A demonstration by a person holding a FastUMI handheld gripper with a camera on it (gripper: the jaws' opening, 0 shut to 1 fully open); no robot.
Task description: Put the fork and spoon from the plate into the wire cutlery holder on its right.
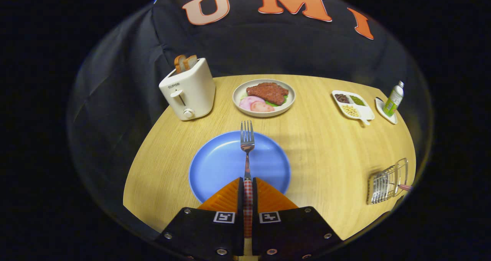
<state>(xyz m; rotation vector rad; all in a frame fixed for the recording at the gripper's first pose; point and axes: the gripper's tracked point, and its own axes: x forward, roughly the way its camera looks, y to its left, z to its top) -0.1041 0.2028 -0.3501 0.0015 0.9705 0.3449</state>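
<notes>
My gripper (247,184) is shut on the checked handle of a fork (247,140). The fork points straight ahead from between the fingers, its tines over the far rim of the blue plate (215,165). The plate lies on the wooden table just ahead of the fingers and nothing else lies on it. The wire cutlery holder (387,181) stands to the right of the plate near the table's right edge. A thin pinkish handle (404,186) sticks out of it.
Beyond the plate sits a white plate of meat and ham slices (264,97). A white toaster with bread (188,88) stands at the far left. A divided snack dish (352,104) and a small green bottle on a saucer (393,99) sit far right.
</notes>
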